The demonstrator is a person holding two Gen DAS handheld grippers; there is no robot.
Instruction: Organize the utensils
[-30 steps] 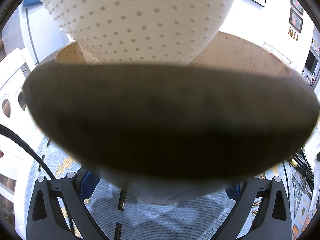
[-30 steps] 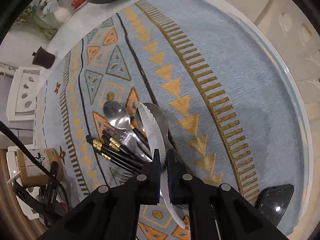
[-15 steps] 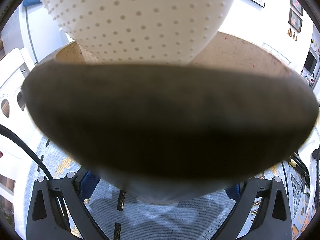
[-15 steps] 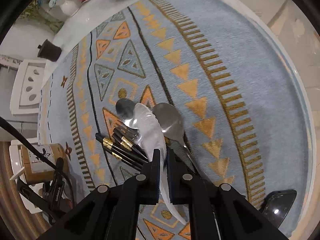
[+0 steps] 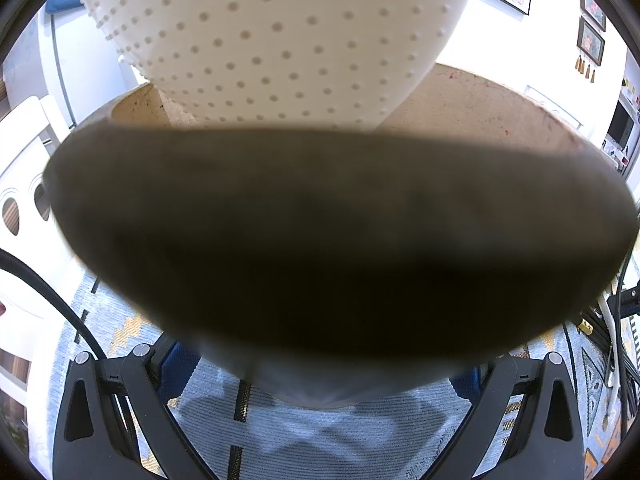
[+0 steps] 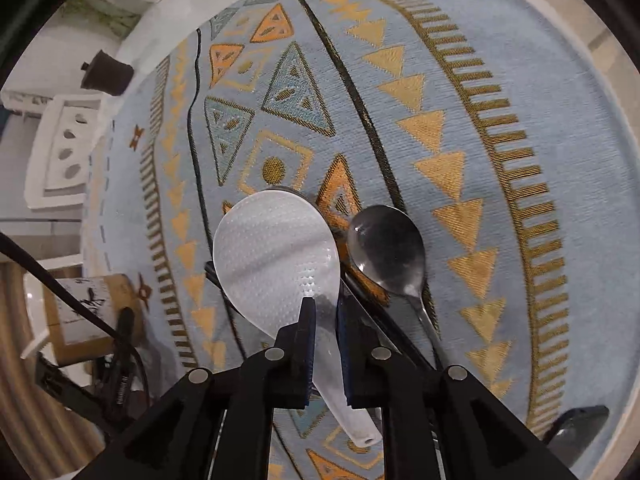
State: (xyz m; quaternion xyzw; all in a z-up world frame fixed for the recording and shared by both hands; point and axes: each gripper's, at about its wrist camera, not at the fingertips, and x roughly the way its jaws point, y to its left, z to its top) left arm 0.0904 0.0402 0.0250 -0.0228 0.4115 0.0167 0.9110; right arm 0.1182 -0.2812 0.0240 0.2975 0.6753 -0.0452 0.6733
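Lying flat on the patterned cloth [image 6: 500,80] over the table, the white rice paddle [image 6: 276,256] runs its long axis straight back between the jaws of the right gripper [image 6: 325,312], blade ahead and handle end poking out beneath; the jaws, nearly shut, have just been easing apart with the neck between them, so the grip looks about to let go. A metal spoon [image 6: 386,248] lies just beside on the right, parallel, and dark handles underneath are mostly hidden. Left gripper [image 5: 320,360] stands wide around a bowl-like holder [image 5: 320,232] that blocks its view, a second dotted paddle [image 5: 280,40] rising from it

hidden: left gripper [image 5: 320,368] fingertips | behind: blurred dark bowl [image 5: 320,240]
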